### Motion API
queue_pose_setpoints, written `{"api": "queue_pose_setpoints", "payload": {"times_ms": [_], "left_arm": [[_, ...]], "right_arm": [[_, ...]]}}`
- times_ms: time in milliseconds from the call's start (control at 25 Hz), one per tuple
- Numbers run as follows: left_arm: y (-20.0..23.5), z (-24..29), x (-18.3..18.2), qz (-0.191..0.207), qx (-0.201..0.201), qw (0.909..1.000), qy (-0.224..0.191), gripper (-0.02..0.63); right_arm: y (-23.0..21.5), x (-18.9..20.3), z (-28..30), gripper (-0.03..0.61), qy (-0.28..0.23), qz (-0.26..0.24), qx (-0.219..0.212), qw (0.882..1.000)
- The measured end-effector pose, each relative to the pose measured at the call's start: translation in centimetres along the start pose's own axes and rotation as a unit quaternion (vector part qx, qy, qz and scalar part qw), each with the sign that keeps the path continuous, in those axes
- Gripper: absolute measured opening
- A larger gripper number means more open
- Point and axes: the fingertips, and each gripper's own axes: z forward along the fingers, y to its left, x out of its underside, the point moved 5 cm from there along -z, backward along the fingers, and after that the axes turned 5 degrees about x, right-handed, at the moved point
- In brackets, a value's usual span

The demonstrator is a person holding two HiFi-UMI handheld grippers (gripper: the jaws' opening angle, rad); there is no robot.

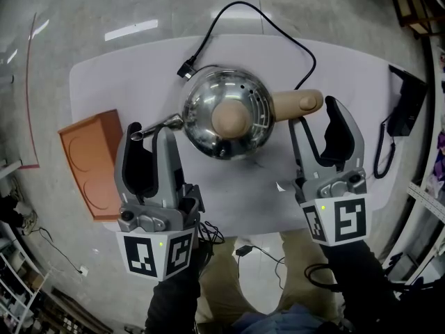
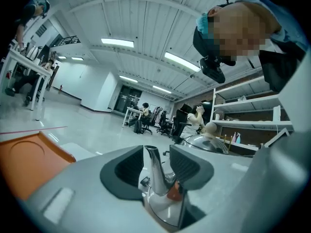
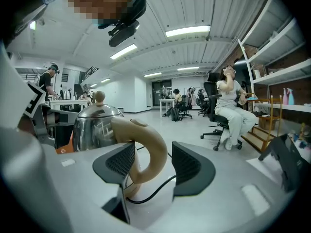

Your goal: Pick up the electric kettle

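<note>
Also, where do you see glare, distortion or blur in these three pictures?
Head view: a white glare streak lies on the floor, and the shiny kettle mirrors its surroundings. Left gripper view: strong fisheye, so the ceiling beams curve and the corners go dark. Right gripper view: same distortion, while the kettle's handle looks sharp.

The left gripper [image 1: 149,136] and the right gripper [image 1: 318,117] are built alike: a grey moulded body with two broad jaws lined with black ribbed pads [image 1: 142,167], and dark screws [image 1: 126,216] sunk into the back. Behind each body sits a white cube [image 1: 158,256] printed with black square markers, with a small green light [image 1: 161,243] at its upper edge. The person wears dark sleeves [image 1: 170,308] and khaki trousers [image 1: 226,284], and thin black cables [image 1: 314,277] loop beside the right sleeve.
</note>
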Motion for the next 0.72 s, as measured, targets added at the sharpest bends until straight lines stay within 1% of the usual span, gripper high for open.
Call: {"api": "queue_pose_setpoints", "payload": {"times_ms": [240,440,720], "left_arm": [[-0.1,0.9,-0.2,0.003,0.006,1.0,0.004,0.158],[-0.2,1.4,0.1,0.006,0.01,0.9999,0.008,0.156],[-0.3,1.8,0.1,0.013,0.012,0.9998,0.01,0.144]], "right_arm": [[0.2,0.0,0.9,0.264,0.007,-0.015,-0.012,1.0],[0.1,0.2,1.9,0.262,0.005,-0.018,-0.015,1.0],[0.1,0.2,2.7,0.238,-0.003,-0.025,-0.013,1.0]]}}
